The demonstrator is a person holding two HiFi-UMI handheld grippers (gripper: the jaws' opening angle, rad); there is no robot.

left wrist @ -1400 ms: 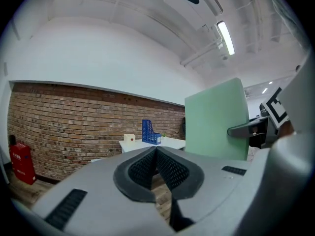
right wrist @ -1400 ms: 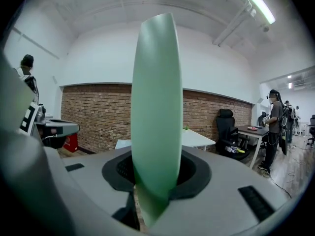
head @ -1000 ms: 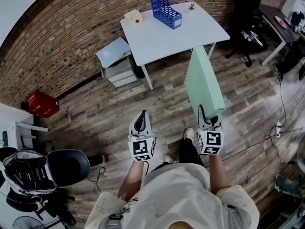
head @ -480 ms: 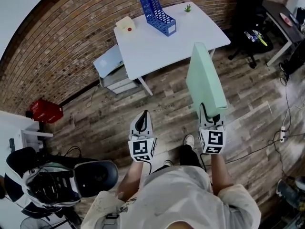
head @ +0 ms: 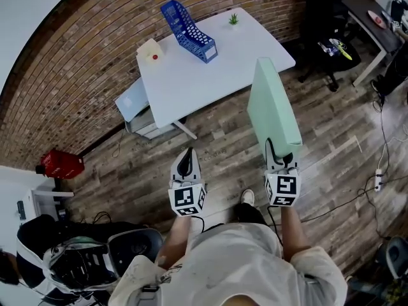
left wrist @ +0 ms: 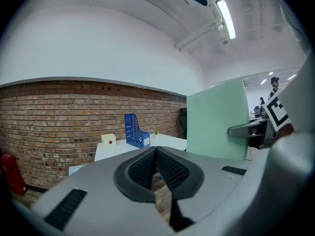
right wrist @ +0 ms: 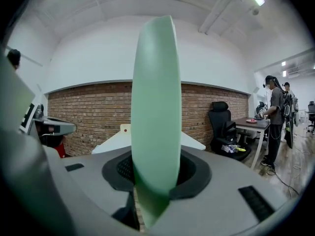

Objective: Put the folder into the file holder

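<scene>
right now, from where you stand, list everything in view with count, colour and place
folder: one, mint green, upright in the right gripper
file holder: one, blue, far side of the table
table: one, white, ahead by the brick wall
plant: one, small, green, table's far edge
box: one, cream with a red dot, table's left corner
drawer cabinet: one, grey with pale blue top, left of the table
crate: one, red, floor at the left
office chairs: two, black, upper right and lower left
desk: one, dark, upper right
left gripper: one, grey, fingers together, empty
right gripper: one, grey, closed on the folder's lower edge
</scene>
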